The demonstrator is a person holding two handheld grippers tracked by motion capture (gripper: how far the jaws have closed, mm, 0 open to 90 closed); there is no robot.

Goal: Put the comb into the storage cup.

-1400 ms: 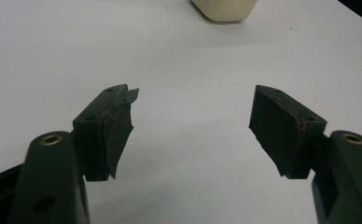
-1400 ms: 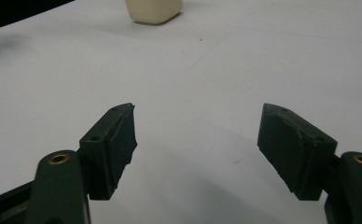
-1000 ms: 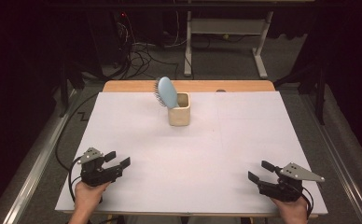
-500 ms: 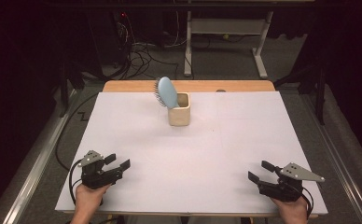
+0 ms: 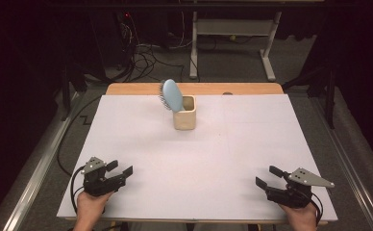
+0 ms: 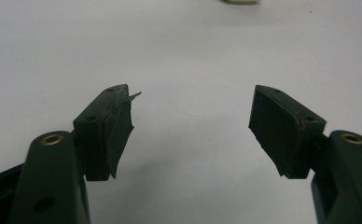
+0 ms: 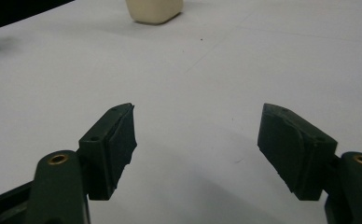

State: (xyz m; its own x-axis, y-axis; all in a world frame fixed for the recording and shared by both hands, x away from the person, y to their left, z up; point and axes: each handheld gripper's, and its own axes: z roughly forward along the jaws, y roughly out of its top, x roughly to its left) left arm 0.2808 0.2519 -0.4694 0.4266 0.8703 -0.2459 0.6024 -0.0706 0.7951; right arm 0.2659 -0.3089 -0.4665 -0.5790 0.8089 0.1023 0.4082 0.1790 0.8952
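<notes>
A light blue hairbrush (image 5: pixel 171 95) stands head-up in a cream square cup (image 5: pixel 184 113) at the far middle of the white table (image 5: pixel 199 159); it leans to the left. The cup's base (image 7: pixel 154 10) shows at the top of the right gripper view. My left gripper (image 5: pixel 119 170) rests near the front left corner, held by a hand, its jaws apart over bare table (image 6: pixel 193 126). Near the front right corner my right gripper (image 5: pixel 269 176) also stands open with nothing between its jaws (image 7: pixel 195 135).
A wooden strip (image 5: pixel 208 88) runs along the table's far edge. Behind it are cables (image 5: pixel 141 53) on the floor and a white metal stand (image 5: pixel 232 29). Metal rails (image 5: pixel 35 168) flank the table on both sides.
My left gripper has shifted slightly toward the front edge. The right gripper, the cup and the hairbrush have stayed put.
</notes>
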